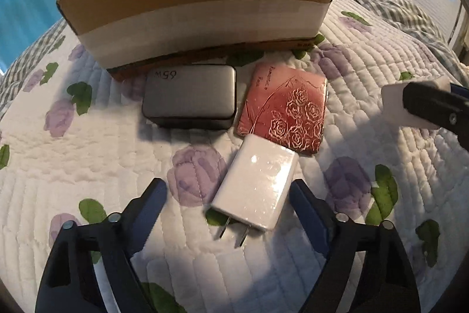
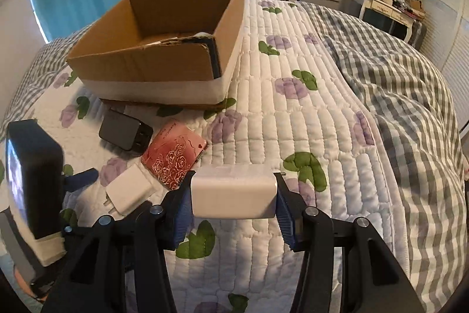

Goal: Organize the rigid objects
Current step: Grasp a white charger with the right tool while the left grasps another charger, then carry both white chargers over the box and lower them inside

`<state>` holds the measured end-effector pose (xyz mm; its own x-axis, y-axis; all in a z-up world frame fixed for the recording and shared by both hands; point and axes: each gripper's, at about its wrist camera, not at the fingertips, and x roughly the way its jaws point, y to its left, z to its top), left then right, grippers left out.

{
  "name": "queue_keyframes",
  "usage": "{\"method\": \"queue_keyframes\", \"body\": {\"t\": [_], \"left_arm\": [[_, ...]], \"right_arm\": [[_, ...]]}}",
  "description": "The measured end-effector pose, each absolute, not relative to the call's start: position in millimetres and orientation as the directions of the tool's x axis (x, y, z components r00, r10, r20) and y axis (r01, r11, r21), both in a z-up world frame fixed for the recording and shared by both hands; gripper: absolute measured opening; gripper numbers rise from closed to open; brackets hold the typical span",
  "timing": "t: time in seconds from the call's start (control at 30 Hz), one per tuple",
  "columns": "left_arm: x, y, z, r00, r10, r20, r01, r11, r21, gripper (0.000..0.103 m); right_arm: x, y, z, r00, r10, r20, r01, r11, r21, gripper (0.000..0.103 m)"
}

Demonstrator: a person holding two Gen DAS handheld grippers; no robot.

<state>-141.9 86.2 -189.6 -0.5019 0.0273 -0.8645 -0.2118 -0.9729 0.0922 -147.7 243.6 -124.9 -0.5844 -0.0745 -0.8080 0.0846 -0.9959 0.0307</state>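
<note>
left wrist view: the wide-open left gripper straddles nothing yet; the glossy white plastic wall charger lies on the quilt just ahead, nearer the right finger, long axis tilted, prongs toward the camera. right wrist view: the right gripper is clamped on a white plastic charger block, with the open brown cardboard box ahead-left.

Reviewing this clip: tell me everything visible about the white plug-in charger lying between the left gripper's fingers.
The white charger is a glossy, rounded plastic block, seemingly film-wrapped, with two flat metal prongs pointing toward the left gripper. It lies flat and slightly angled on the floral quilt, its far corner against or overlapping the pink rose-embossed case. The open fingers straddle it without touching.
</note>
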Motion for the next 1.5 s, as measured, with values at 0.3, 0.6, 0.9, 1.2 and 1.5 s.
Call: {"method": "queue_keyframes", "body": {"t": [0.3, 0.6, 0.9, 1.2, 1.5], "left_arm": [[-130.1, 88.8, -180.3, -0.504, 0.115, -0.856, -0.287, -0.957, 0.041, 0.045], [-111.2, 63.4, -135.0, -0.542, 0.140, -0.829, -0.250, -0.968, -0.001, 0.042], [-114.7, 38.9, -98.2, -0.574, 0.157, -0.804, -0.207, -0.977, -0.043, 0.037], [-130.8, 29.6, -116.0, -0.507, 0.182, -0.842, -0.217, -0.973, -0.079, 0.036], [-133.2, 19.7, -73.6, -0.574, 0.221, -0.788, -0.217, -0.970, -0.113, 0.035]], "right_arm": [[-145.9, 239.0, -125.7, -0.587, -0.045, -0.808, 0.090, -0.996, -0.010, 0.050], [-129.7, 219.0, -101.0, -0.627, 0.013, -0.779, 0.117, -0.987, -0.111, 0.050], [-122.5, 208.4, -57.4, -0.683, 0.009, -0.731, 0.127, -0.983, -0.131, 0.050], [-127.7, 202.2, -32.9, -0.716, -0.015, -0.698, 0.136, -0.984, -0.118, 0.050], [-137.8, 200.9, -38.6, -0.704, -0.042, -0.709, 0.154, -0.984, -0.095, 0.050]]}}
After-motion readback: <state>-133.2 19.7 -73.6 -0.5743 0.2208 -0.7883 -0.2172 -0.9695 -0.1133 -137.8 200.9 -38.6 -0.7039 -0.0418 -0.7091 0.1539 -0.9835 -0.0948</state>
